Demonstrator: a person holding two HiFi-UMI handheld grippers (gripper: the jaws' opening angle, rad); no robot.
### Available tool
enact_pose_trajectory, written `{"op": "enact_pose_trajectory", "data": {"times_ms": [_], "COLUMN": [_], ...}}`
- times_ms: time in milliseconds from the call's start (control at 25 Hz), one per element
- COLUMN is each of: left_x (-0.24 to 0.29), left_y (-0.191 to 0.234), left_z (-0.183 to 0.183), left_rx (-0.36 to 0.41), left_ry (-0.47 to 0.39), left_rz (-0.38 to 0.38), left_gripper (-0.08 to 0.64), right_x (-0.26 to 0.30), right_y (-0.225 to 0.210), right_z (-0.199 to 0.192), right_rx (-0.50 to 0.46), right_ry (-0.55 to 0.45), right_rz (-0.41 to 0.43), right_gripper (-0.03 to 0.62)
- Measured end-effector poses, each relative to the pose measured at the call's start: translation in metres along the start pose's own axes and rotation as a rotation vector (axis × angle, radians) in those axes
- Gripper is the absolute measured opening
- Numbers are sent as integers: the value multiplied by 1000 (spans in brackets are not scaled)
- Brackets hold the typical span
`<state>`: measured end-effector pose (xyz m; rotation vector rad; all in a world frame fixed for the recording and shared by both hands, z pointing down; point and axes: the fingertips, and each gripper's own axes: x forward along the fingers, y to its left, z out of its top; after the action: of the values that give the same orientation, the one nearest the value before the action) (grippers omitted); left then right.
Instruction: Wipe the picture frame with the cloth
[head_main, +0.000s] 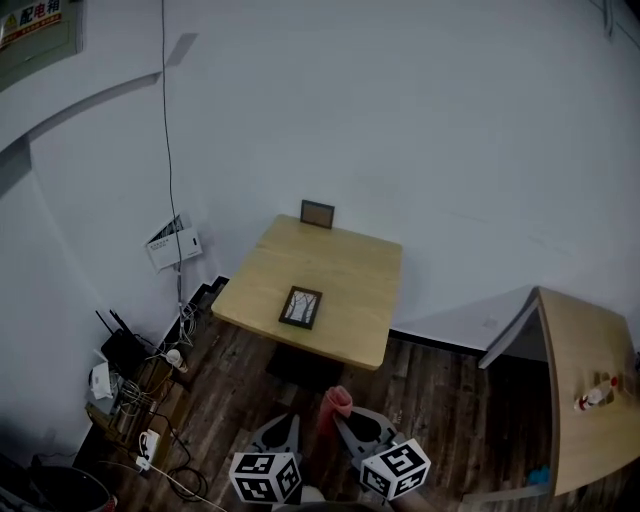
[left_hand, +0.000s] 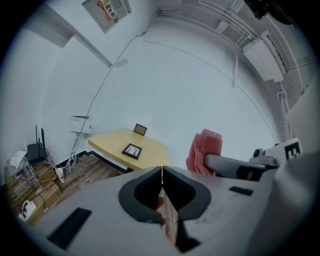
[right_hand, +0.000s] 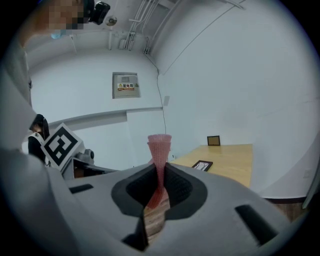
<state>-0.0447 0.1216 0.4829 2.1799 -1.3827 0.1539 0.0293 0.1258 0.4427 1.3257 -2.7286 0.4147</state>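
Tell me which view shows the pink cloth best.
The left gripper view: the cloth shows broadside, folds visible. The right gripper view shows it edge-on, pinched in the right tool. The head view shows a small pink bit.

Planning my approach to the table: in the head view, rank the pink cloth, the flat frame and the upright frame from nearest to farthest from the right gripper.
1. The pink cloth, pinched in the right gripper.
2. The flat frame, lying on the table, nearer its front edge.
3. The upright frame, at the table's far edge by the wall.
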Motion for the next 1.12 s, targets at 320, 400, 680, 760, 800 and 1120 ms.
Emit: {"op": "enact_pose_trajectory", "data": {"times_ms": [320,400,680,760,800,1120], "left_x": [40,49,74,78,80,105], "left_y": [52,62,93,103,108,132], "left_z": [36,40,54,57,58,64], "left_rx": [3,8,24,27,28,3], "left_ry": [9,16,31,36,37,56], "left_rz": [-16,-23,-28,-24,-21,-5], "left_gripper": [5,5,5,5,5,5], "right_x": [74,88,129,139,143,160], "right_y": [-11,-13,-28,-33,-36,-64], "right_z": [14,14,21,22,22,23], "right_rx": [-11,-10,-8,-3,0,19], "right_ry": [-2,-1,-13,-18,-19,-7], "right_rz": [-3,-6,-33,-45,-49,-99], "right_gripper": [20,20,20,19,20,20]}}
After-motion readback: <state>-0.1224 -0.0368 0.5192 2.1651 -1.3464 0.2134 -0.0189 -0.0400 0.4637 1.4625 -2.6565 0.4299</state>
